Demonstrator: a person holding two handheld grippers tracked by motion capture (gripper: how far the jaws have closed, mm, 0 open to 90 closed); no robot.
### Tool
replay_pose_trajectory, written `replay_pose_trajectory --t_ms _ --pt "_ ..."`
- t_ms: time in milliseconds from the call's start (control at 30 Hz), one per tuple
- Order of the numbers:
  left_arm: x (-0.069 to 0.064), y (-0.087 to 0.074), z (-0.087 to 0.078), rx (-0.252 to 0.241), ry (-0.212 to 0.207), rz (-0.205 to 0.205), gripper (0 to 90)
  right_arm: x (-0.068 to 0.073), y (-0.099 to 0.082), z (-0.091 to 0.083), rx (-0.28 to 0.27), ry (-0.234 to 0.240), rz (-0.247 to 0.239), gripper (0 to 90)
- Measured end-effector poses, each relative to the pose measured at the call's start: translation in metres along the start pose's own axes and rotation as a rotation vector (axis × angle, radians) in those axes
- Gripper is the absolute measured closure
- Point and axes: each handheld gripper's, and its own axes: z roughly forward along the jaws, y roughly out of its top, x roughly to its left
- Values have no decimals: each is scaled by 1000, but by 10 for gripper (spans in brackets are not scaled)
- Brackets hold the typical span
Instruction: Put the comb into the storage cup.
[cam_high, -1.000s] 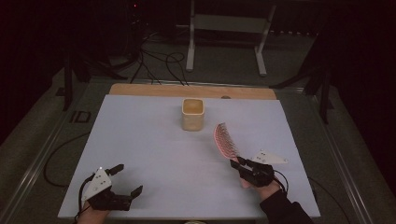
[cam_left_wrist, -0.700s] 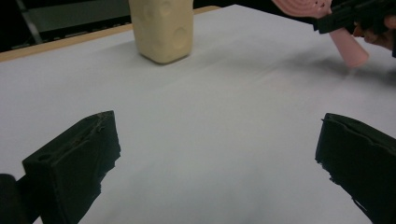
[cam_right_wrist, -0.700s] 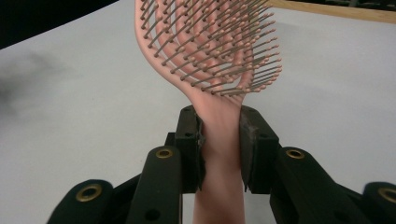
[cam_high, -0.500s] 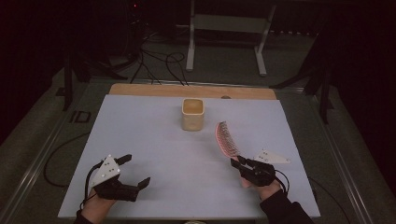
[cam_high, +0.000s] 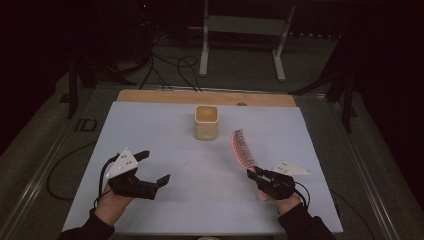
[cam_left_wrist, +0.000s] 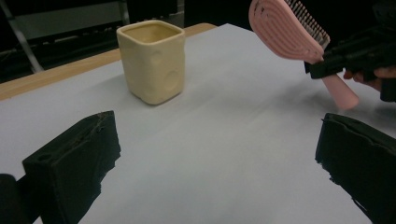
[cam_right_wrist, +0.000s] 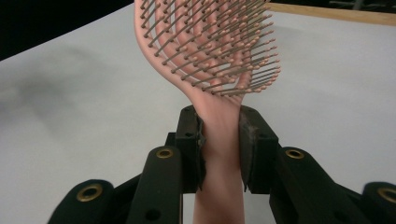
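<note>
A pink hairbrush (cam_high: 242, 147) is held above the white table cover, its head raised and pointing away from me. My right gripper (cam_high: 256, 174) is shut on its handle (cam_right_wrist: 219, 135), with both pads pressed against the sides; the bristles (cam_right_wrist: 219, 46) fan out just past the jaws. A cream square cup (cam_high: 206, 121) stands upright at the middle back of the cover, also seen as the cup (cam_left_wrist: 152, 60) in the left gripper view. My left gripper (cam_high: 154, 167) hovers at the front left, open with nothing between its jaws. The brush (cam_left_wrist: 292, 30) shows at the upper right there.
A bare wooden strip (cam_high: 165, 96) runs along the table's far edge. Cables (cam_high: 170, 67) and a metal stand (cam_high: 240, 40) lie on the floor beyond. The white cover (cam_high: 210, 165) lies bare between the two hands.
My left gripper has risen and shifted right and forward over the cover, staying open. The right gripper and brush have not moved.
</note>
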Motion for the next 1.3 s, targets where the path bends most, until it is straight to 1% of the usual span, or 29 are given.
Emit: replay_pose_trajectory --t_ms 67,233,300,533,733,800,833,900,933,967,1033,1067,1100,1133,1167,1233,1300 --pt "-1 6 4 2 -10 -10 4 0 0 0 -1 -1 1 723" --pt "-5 21 16 22 -29 -20 4 0 0 -1 -5 -5 -5 723" --pt "-8 28 20 35 -38 -15 4 0 0 -1 -6 -1 -3 723" --pt "-21 47 39 49 -70 4 4 1 0 -1 -6 -8 -6 724" --pt "-33 60 57 68 -95 5 4 1 0 -1 -8 -8 -9 724" --pt "-36 64 63 77 -105 -1 4 1 1 -1 -2 -6 -1 723" --pt "-38 66 65 81 -97 -6 4 1 1 -1 -3 -7 1 724" --pt "-40 69 70 79 -107 -15 4 1 1 -1 -4 -6 -7 724" --pt "-41 70 73 83 -108 -19 4 1 1 -1 -4 -7 -8 724" --pt "-42 72 75 90 -118 -26 4 1 1 -1 -4 -3 -8 724" --pt "-45 73 80 98 -116 -34 4 1 1 -1 -3 -3 -8 724" --pt "-46 74 82 103 -116 -42 4 1 1 -1 -3 -3 -8 724" --pt "-47 76 86 113 -125 -65 4 1 1 -1 -4 -2 -7 724" --pt "-48 77 88 118 -130 -77 4 1 1 -1 -5 -4 -9 724" --pt "-50 79 90 114 -138 -86 4 1 1 -1 -6 -2 -8 724" --pt "-53 82 94 114 -150 -91 4 1 0 -1 -5 -2 -9 724" --pt "-56 86 99 117 -150 -95 4 1 0 0 -5 -3 -10 724"
